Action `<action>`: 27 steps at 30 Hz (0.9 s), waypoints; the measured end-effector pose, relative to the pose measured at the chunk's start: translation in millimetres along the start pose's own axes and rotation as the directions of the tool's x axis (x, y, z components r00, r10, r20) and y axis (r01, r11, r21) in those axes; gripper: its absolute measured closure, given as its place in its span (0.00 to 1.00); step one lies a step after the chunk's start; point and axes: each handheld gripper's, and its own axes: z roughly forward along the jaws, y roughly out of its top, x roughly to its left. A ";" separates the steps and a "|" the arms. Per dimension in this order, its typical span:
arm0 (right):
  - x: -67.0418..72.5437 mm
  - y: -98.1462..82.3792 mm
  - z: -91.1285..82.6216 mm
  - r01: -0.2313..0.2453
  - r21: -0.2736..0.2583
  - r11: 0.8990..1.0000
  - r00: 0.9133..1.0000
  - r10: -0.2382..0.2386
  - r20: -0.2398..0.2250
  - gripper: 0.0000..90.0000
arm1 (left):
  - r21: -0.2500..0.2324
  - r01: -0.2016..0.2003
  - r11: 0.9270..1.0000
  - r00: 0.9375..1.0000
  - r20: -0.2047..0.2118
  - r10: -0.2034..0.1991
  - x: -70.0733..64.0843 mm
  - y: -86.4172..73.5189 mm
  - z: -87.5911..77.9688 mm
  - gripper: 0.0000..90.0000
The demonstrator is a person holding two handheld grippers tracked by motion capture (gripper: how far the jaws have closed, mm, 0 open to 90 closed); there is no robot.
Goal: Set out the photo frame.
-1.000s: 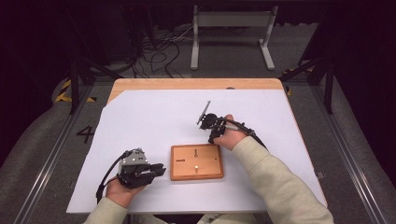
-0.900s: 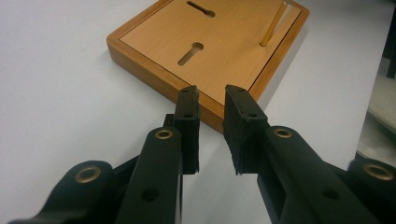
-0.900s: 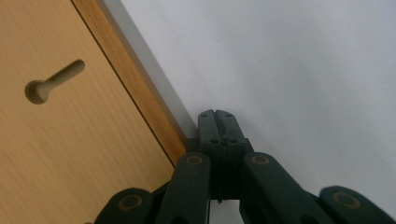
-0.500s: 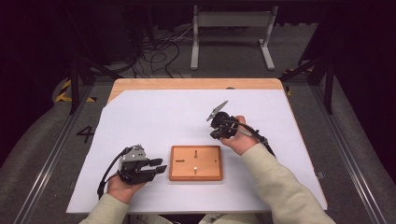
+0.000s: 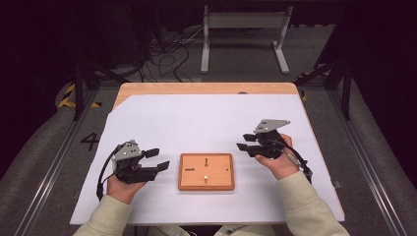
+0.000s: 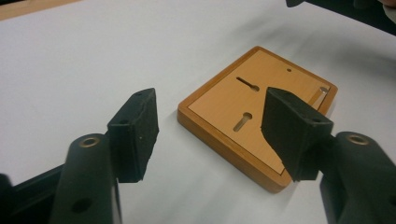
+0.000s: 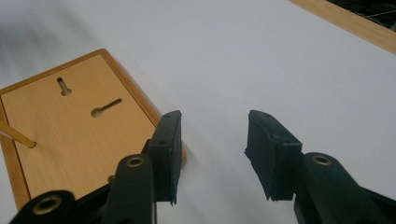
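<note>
**Right gripper pulling back from far side; both now flanking the board**

Wooden board (image 5: 206,171) is lying flat on the white tabletop (image 5: 206,118), near-centre, w/ keyhole slots and a thin peg or two on its top face.

Right gripper (image 5: 244,142) is sitting just off the board's 2 o'clock corner, jaws spread, pinching nothing. A sec ago it was farther out toward 12–1 o'clock w/ what looked like a thin stick rising from it; half a sec ago it was already coming back. Now it's lower and nearer the person, and I can't make out any stick btwn the jaws. Right gripper view: jaws apart over bare tabletop, board's edge just beside the left jaw.

Left gripper (image 5: 158,159) is resting at the board's 9 o'clock, jaws spread, empty, near but not touching. It's barely shifted over that sec.

Judgement: the right hand's far-side errand looks finished, and both grippers are lining up on the board, prob. for a steady-and-grasp next.
</note>
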 end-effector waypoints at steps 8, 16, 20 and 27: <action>-8.4 -17.2 -20.9 -0.028 -0.096 0.995 0.999 0.032 0.040 0.55 | -0.007 0.002 1.000 1.000 -0.031 -0.002 5.8 1.9 3.4 0.28; -13.4 -25.9 -26.6 -0.067 -0.094 0.993 0.997 0.070 0.032 0.52 | -0.027 -0.023 0.999 0.999 0.039 0.024 -7.3 9.6 5.7 0.23; -15.9 -27.6 -27.2 -0.119 -0.065 0.991 0.993 0.119 0.002 0.55 | -0.022 -0.048 0.999 0.997 0.066 0.049 -17.1 12.1 11.7 0.22; -14.4 -27.3 -29.5 -0.118 -0.070 0.991 0.993 0.119 0.009 0.53 | -0.006 -0.096 0.995 0.986 0.133 0.096 -36.6 16.4 28.1 0.23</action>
